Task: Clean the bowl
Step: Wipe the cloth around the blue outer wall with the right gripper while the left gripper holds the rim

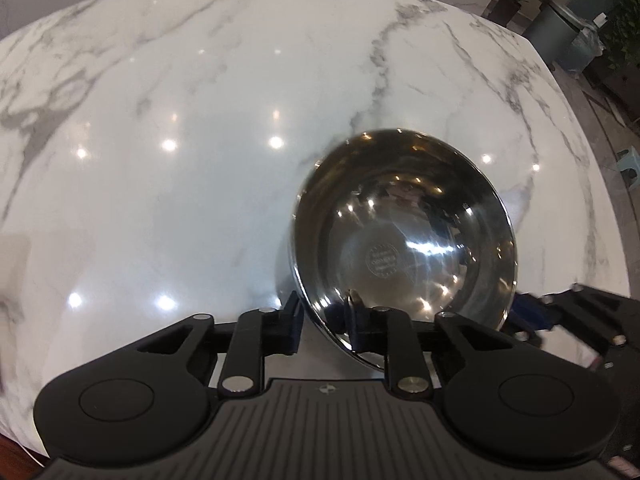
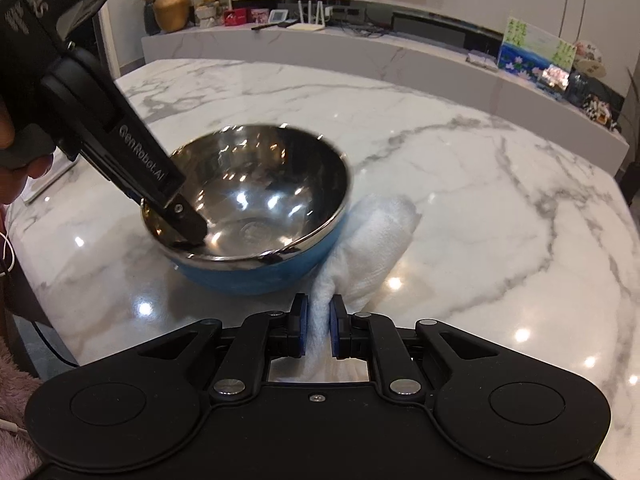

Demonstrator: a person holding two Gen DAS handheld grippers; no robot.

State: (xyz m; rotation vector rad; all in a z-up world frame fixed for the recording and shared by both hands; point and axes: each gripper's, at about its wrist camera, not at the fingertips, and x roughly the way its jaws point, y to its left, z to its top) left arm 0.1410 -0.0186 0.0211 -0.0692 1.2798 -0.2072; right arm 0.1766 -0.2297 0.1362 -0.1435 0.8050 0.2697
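A steel bowl (image 2: 256,196) with a blue outside sits tilted on the white marble table (image 2: 480,184). In the left wrist view the bowl (image 1: 404,236) fills the right half. My left gripper (image 1: 324,320) straddles the bowl's near rim, one finger inside and one outside, closed on it; it also shows in the right wrist view (image 2: 188,228). My right gripper (image 2: 319,330) is shut on a white cloth (image 2: 372,236) that lies on the table against the bowl's right side.
A low marble shelf (image 2: 400,52) with a gold vase, pictures and small items runs behind the table. A grey bin (image 1: 560,36) and potted plants stand beyond the table's far right edge. The right gripper's body (image 1: 592,320) sits beside the bowl.
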